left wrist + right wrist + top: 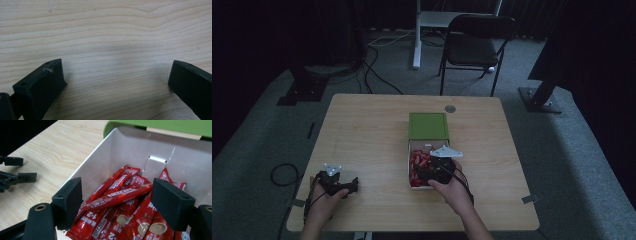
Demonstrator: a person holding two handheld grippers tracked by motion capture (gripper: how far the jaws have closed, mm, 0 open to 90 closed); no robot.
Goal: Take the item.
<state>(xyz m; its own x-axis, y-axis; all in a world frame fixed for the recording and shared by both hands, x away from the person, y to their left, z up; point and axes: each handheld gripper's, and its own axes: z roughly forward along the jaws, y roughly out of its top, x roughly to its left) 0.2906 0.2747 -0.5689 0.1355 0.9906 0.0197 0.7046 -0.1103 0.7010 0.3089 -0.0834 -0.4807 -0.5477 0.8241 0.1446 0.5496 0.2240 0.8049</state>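
A white box (408, 150) stands at the table's middle with several red coffee sachets (417, 163) inside, and its green lid (428, 126) lies just behind it. My right gripper (421, 173) hangs over the box's near end. In the right gripper view this gripper (117, 198) is open, its jaws reaching into the box (130, 147) on either side of one slanting red sachet (112, 198) on top of the heap. My left gripper (353, 185) rests at the table's front left. It is open (115, 80) over bare wood, holding nothing.
The wooden table (362, 130) has a grey grommet (450, 108) at its far edge. Behind it stand a black folding chair (477, 42) and a white desk leg (416, 40). A cable loop (282, 175) lies on the floor at left. The left gripper (15, 178) appears at far left in the right gripper view.
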